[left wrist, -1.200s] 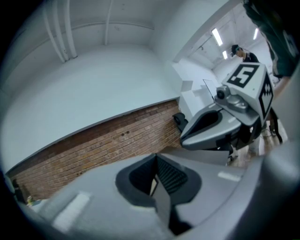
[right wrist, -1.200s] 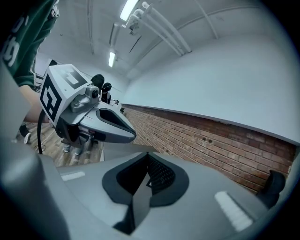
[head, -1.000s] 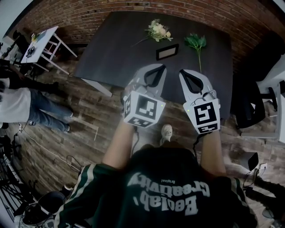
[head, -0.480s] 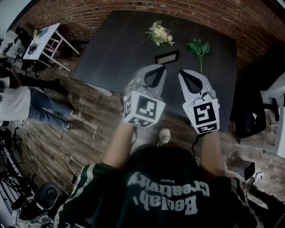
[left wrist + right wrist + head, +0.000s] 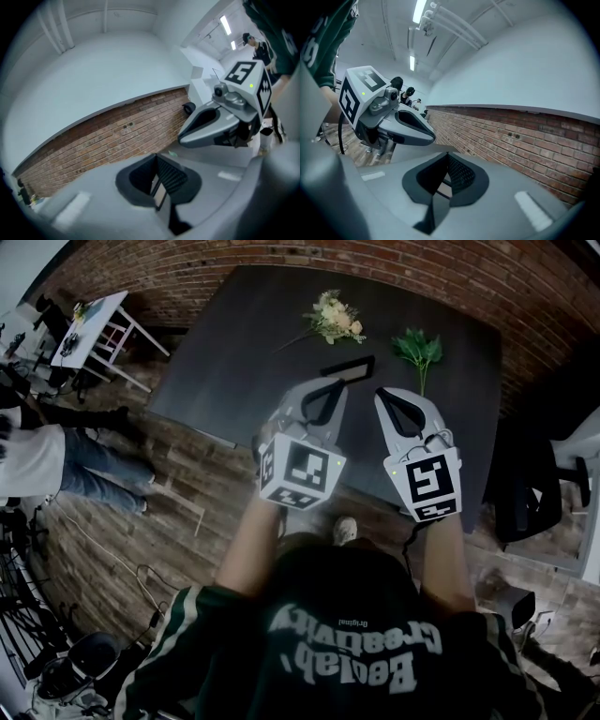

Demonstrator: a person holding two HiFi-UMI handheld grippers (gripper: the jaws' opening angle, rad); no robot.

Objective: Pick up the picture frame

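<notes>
Both grippers have closed in on the table (image 5: 234, 343) since a second ago. The frame (image 5: 362, 362), which then lay well clear beyond their tips, now has its near edge hidden behind the left gripper (image 5: 330, 388).

From the head view, the frame lies flat on the dark table at 12 o'clock from that tip. The right gripper (image 5: 386, 396) sits just beside it at 3 o'clock. Flowers (image 5: 336, 315) lie near 12 o'clock from the frame, and a green sprig (image 5: 417, 345) at 2 o'clock. Neither hand is on the frame yet, as far as I can tell.

In the left gripper view, the jaws are pressed together with nothing gripped. Through the slit between them a pale, dark-edged sliver shows, which is probably the frame. The other gripper hangs at 2 o'clock, with the brick wall (image 5: 108, 140) behind.

In the right gripper view, the jaws look together as well, with nothing between them. Its partner is at 10 o'clock.

The worry, to my eye, is arriving with the jaws together. Closed tips would shove a flat frame across the smooth top, perhaps into the flowers. A thin edge lying flush on the table also gives little to bite, so a late or shallow opening could let it slip or tip out of the grip.
</notes>
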